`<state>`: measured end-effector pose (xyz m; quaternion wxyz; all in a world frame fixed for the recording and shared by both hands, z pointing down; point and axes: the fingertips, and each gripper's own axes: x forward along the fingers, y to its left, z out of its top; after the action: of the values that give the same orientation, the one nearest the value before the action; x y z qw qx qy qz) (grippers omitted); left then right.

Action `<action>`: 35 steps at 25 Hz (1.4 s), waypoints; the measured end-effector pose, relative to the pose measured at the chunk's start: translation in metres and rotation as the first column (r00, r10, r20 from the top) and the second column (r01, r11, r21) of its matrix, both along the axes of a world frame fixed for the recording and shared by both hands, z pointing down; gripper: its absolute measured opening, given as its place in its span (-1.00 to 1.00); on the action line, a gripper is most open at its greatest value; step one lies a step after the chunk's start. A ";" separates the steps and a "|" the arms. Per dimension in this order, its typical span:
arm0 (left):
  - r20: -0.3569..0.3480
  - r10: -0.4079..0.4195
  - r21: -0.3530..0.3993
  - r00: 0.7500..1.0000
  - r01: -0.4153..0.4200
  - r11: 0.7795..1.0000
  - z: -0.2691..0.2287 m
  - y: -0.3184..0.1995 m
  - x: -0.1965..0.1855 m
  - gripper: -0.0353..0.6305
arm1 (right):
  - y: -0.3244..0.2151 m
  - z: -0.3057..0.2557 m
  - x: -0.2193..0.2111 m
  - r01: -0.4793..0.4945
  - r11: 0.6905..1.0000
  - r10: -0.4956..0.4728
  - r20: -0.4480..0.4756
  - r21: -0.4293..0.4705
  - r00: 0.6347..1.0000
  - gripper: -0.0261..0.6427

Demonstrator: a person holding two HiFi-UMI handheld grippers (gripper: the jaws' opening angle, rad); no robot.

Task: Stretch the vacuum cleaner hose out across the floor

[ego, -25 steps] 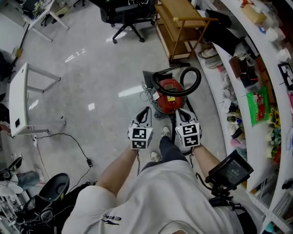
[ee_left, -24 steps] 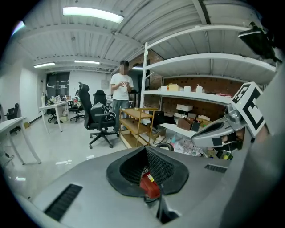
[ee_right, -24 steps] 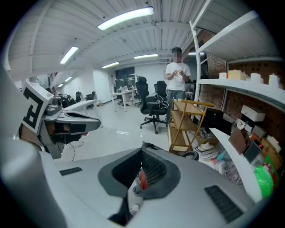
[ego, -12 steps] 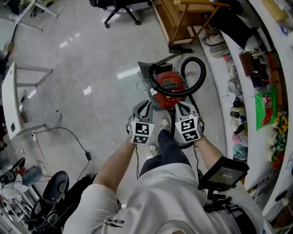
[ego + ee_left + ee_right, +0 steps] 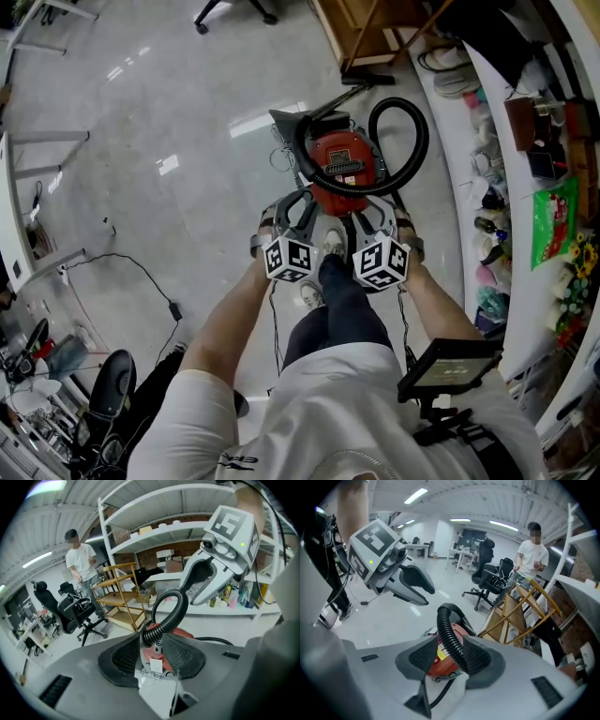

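A red vacuum cleaner (image 5: 342,167) sits on the grey floor with its black ribbed hose (image 5: 414,141) looped around it. My left gripper (image 5: 292,205) and right gripper (image 5: 376,210) hover side by side over the vacuum's near edge, jaws opening. In the left gripper view the hose (image 5: 171,615) curls up beyond the parted pads of the left gripper (image 5: 152,645), untouched. The right gripper view shows the hose (image 5: 449,634) running through the gap of the right gripper (image 5: 451,656), over the red body (image 5: 439,662); the pads do not press on it.
A wooden rack (image 5: 364,33) stands just past the vacuum. Curved shelves (image 5: 530,141) full of bottles and packets run along the right. A black cable (image 5: 141,274) lies on the floor at left. An office chair (image 5: 75,612) and a standing person (image 5: 82,566) are farther off.
Both grippers moved forward to the vacuum's near edge, and their jaws went from shut to parted. The head view swung forward over the vacuum.
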<state>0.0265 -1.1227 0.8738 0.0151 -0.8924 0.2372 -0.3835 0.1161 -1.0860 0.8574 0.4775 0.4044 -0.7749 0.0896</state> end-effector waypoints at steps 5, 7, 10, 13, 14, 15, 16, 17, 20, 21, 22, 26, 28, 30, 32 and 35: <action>0.141 0.120 0.099 0.983 -0.135 0.986 0.031 -0.012 0.006 -0.29 | -0.008 0.024 0.010 0.106 0.994 -0.103 -0.136 0.018 0.985 -0.20; 0.200 0.161 0.139 0.966 -0.190 0.972 0.043 -0.021 0.008 -0.21 | -0.011 0.036 0.012 0.148 0.989 -0.144 -0.185 0.008 0.972 -0.15; 0.284 0.211 0.187 0.935 -0.270 0.944 0.059 -0.037 0.011 -0.15 | -0.018 0.053 0.014 0.198 0.980 -0.193 -0.241 -0.003 0.951 -0.12; 0.330 0.255 0.213 0.909 -0.335 0.918 0.073 -0.044 0.016 -0.11 | -0.021 0.063 0.015 0.234 0.972 -0.227 -0.279 -0.006 0.933 -0.11; 0.340 0.266 0.223 0.902 -0.352 0.909 0.076 -0.047 0.018 -0.09 | -0.024 0.066 0.015 0.241 0.970 -0.232 -0.288 -0.004 0.929 -0.11; 0.348 0.275 0.231 0.896 -0.366 0.901 0.077 -0.050 0.020 -0.08 | -0.025 0.069 0.015 0.247 0.969 -0.236 -0.294 0.000 0.926 -0.11; 0.354 0.284 0.241 0.891 -0.380 0.893 0.078 -0.052 0.022 -0.08 | -0.027 0.071 0.015 0.252 0.968 -0.239 -0.299 0.004 0.924 -0.11; 0.359 0.293 0.254 0.886 -0.395 0.883 0.078 -0.055 0.024 -0.08 | -0.028 0.073 0.015 0.256 0.966 -0.241 -0.304 0.012 0.922 -0.11; 0.369 0.335 0.276 0.867 -0.447 0.851 0.081 -0.063 0.034 -0.07 | -0.038 0.077 0.018 0.272 0.962 -0.249 -0.317 0.031 0.915 -0.12; 0.370 0.350 0.274 0.861 -0.461 0.844 0.083 -0.064 0.037 -0.07 | -0.039 0.077 0.018 0.277 0.960 -0.253 -0.320 0.031 0.913 -0.12; 0.371 0.362 0.270 0.855 -0.473 0.839 0.086 -0.064 0.040 -0.07 | -0.039 0.078 0.018 0.284 0.958 -0.260 -0.324 0.030 0.910 -0.12; 0.367 0.389 0.280 0.845 -0.499 0.820 0.091 -0.068 0.047 -0.07 | -0.040 0.078 0.019 0.309 0.950 -0.276 -0.342 0.043 0.898 -0.18; 0.355 0.392 0.281 0.849 -0.497 0.821 0.090 -0.068 0.049 -0.07 | -0.039 0.075 0.019 0.320 0.945 -0.281 -0.347 0.060 0.895 -0.21; 0.345 0.386 0.270 0.856 -0.484 0.832 0.087 -0.068 0.048 -0.07 | -0.037 0.069 0.019 0.328 0.942 -0.283 -0.347 0.077 0.894 -0.25; 0.337 0.368 0.259 0.867 -0.461 0.849 0.083 -0.074 0.050 -0.07 | -0.041 0.060 0.020 0.327 0.940 -0.275 -0.348 0.099 0.896 -0.29; 0.312 0.340 0.238 0.887 -0.419 0.876 0.070 -0.087 0.060 -0.07 | -0.049 0.044 0.029 0.303 0.945 -0.248 -0.340 0.121 0.907 -0.33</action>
<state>0.0869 -1.2094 0.9442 0.2562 -0.8505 0.1070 -0.4466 0.1452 -1.1353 0.9013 0.5681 0.3392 -0.7413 -0.1125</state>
